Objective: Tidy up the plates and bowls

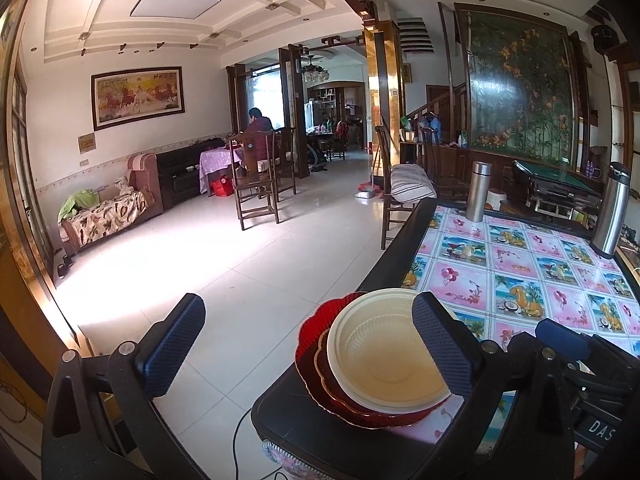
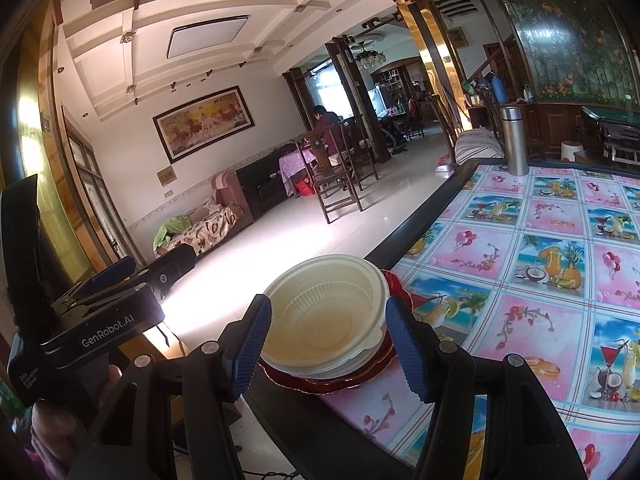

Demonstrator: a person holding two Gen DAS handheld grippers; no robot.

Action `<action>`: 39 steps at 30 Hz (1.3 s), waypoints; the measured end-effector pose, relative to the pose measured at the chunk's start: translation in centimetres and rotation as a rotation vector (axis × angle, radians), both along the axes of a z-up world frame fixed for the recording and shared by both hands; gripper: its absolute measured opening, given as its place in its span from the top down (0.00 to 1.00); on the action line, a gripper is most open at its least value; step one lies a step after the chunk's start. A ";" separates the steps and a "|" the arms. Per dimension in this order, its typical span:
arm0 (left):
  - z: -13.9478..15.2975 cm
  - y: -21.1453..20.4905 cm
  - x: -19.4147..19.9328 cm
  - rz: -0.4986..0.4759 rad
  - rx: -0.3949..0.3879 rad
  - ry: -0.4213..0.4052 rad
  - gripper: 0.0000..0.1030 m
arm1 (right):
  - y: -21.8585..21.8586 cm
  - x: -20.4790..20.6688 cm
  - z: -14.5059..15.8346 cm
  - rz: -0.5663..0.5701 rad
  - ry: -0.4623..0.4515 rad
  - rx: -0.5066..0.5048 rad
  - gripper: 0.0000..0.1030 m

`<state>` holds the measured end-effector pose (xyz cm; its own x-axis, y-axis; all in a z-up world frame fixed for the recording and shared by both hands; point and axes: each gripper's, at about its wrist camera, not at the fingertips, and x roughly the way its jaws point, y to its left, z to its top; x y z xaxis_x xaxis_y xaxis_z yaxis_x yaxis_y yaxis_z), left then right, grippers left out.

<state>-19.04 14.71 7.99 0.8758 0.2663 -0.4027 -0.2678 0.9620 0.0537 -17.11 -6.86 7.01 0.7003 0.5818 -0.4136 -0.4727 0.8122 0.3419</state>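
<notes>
Dark-framed worktop (image 2: pixel 420 216) under pink-and-blue fruit-print oilcloth (image 2: pixel 532 264). At near corner: red plates (image 2: pixel 328 382) stacked, cream bowl (image 2: pixel 328 312) on top. At far edge: steel flask (image 2: pixel 515 140); taller steel thermos (image 1: pixel 612 208).

Place: you're in a home's living and dining room.
Proof: sofa (image 1: pixel 108 208), horse painting (image 1: pixel 138 96), wooden dining chairs (image 1: pixel 256 176) (someone seated), tablecloth-covered table (image 1: pixel 520 264).
</notes>
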 end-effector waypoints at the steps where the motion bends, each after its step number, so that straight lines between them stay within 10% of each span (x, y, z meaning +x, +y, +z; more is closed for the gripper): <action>1: 0.0 0.1 0.0 0.002 -0.003 0.001 0.00 | 0.0 0.0 0.0 0.001 -0.001 -0.002 0.40; 39: -1.4 1.7 -0.4 0.025 -0.022 0.039 0.00 | 2.1 1.2 1.5 0.025 -0.037 -0.019 0.40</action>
